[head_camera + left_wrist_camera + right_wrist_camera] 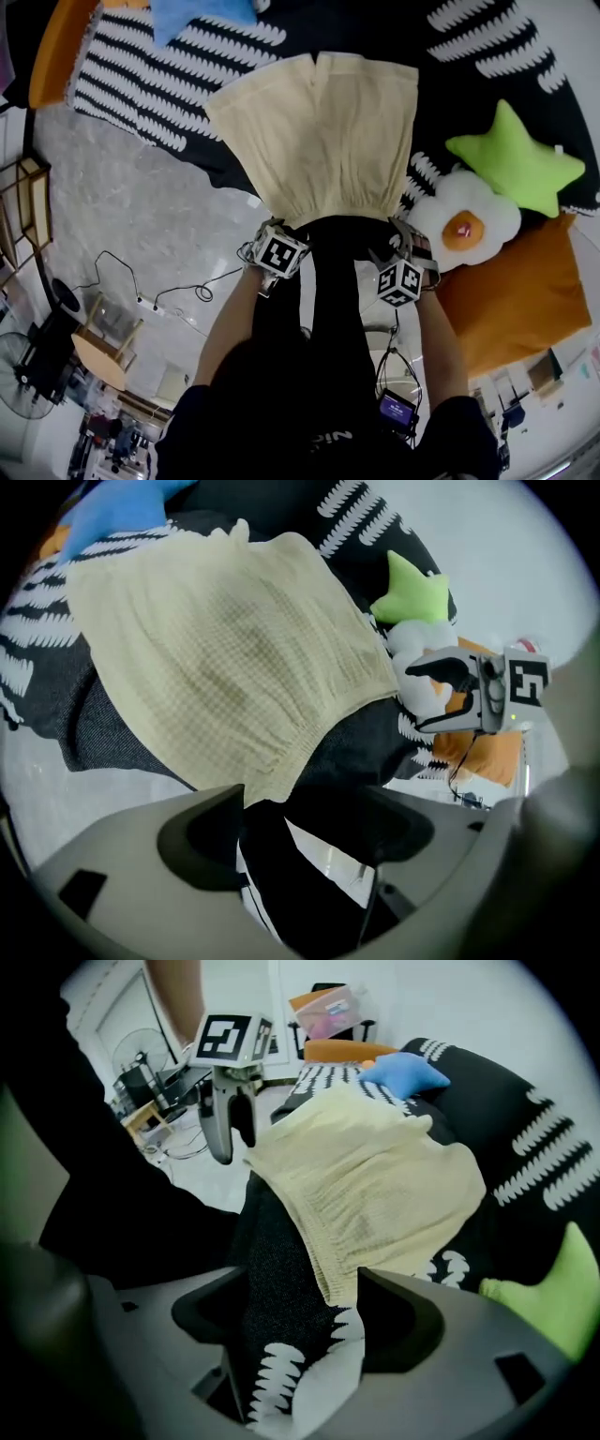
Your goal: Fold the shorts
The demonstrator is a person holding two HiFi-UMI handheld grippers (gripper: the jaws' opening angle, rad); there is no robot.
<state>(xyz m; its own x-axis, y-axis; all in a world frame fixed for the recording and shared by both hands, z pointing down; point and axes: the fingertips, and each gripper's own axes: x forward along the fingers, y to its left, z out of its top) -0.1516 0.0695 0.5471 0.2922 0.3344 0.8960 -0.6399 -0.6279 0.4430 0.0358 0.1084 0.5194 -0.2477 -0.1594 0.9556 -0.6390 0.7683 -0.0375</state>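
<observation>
Lying flat near the middle of the black-and-white cover [469, 37], the shorts [323, 141] are pale yellow. The waistband runs along the near edge and the leg hems point toward the far edge.

Left gripper [300, 832]: jaws wide apart, gripping nothing. The left waistband corner ends just at the tip of its left jaw; only dark cloth shows in the gap.

Right gripper [305, 1321]: jaws also spread, pads not pressing. The right waistband corner hangs in the gap close to the right-hand jaw, with the cover's edge drooping below it.

Around the shorts:
- Green star [514, 159] lies on the cover's right side, apart from the shorts.
- Egg plush [464, 220] lies at the near right edge, just beside the right waistband corner and close to the right gripper.
- Orange cushion [514, 300] lies beyond the egg, at the near right corner.
- Blue cloth [192, 14] lies at the far left, near the left hem but apart from it.

The person's dark leg [333, 272] stands against the near edge, between the two grippers.

Open room: bare cover beyond the hems and to the shorts' left. Grey floor [141, 197] lies past the left edge, with a cable [173, 292] on it.
</observation>
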